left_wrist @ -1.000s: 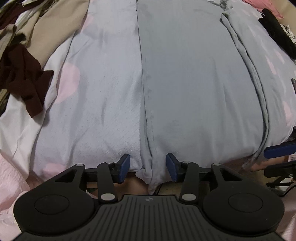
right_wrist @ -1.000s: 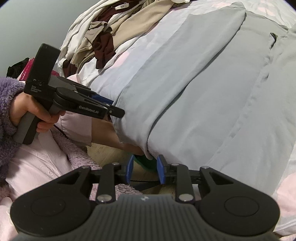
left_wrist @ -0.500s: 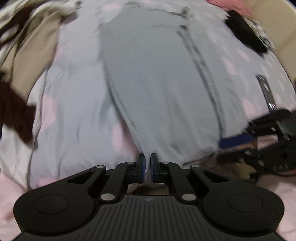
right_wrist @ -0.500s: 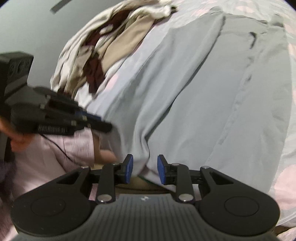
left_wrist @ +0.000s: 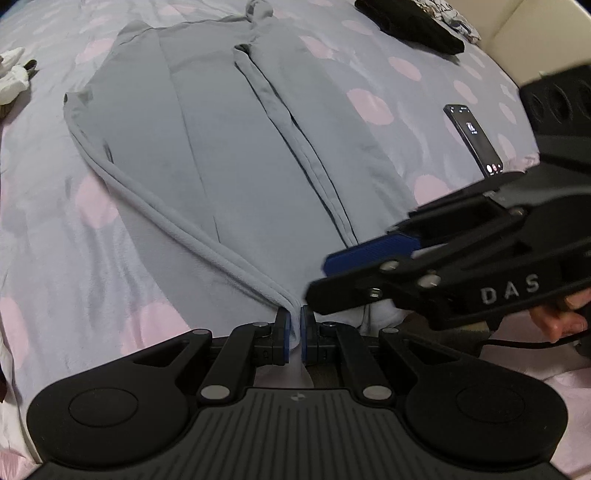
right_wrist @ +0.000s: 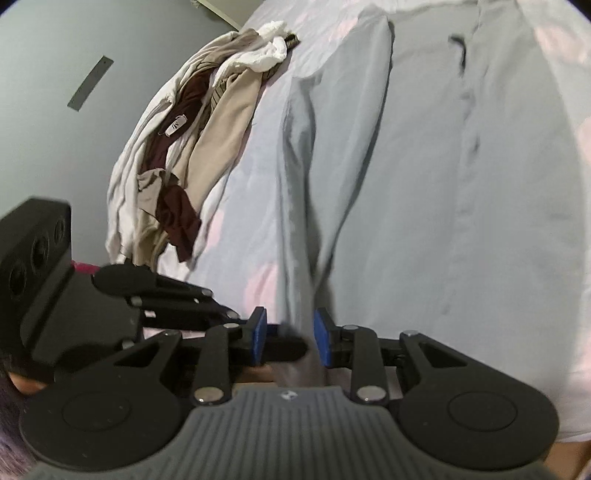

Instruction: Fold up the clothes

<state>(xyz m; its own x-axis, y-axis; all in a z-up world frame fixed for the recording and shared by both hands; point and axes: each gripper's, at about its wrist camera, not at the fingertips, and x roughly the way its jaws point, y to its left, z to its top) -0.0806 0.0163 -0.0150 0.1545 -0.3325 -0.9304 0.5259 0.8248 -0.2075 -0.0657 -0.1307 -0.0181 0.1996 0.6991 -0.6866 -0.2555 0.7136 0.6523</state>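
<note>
The bed (left_wrist: 55, 258), under a lilac sheet with pink spots, filled both views. On it lay the grey garment (left_wrist: 229, 158), spread lengthwise from the lower centre of the left wrist view up to the top centre, its nearer long edge doubled into a thick fold running from the left of the frame down to the lower centre. In the right wrist view the same garment (right_wrist: 424, 184) covered the centre and right of the frame, with one raised fold running down to the lower middle.

A pile of clothes (right_wrist: 192, 147), white, beige and dark brown, sat at the upper left of the right wrist view, against a grey wall (right_wrist: 55, 55). A black garment (left_wrist: 410, 18) lay at the top right of the left wrist view, and a phone (left_wrist: 474, 140) with a lit screen lay on the sheet at the right, apart from the grey garment.

The left tool (left_wrist: 293, 334), at the lower centre, was clamped on the garment's near edge, its blue pads pressed onto the fold. The right tool (right_wrist: 289, 338) had its pads partly apart with a fold of the garment between them; whether they pressed on it could not be told. It crossed the right side of the left wrist view, held by a hand (left_wrist: 557, 317) at the right edge.
</note>
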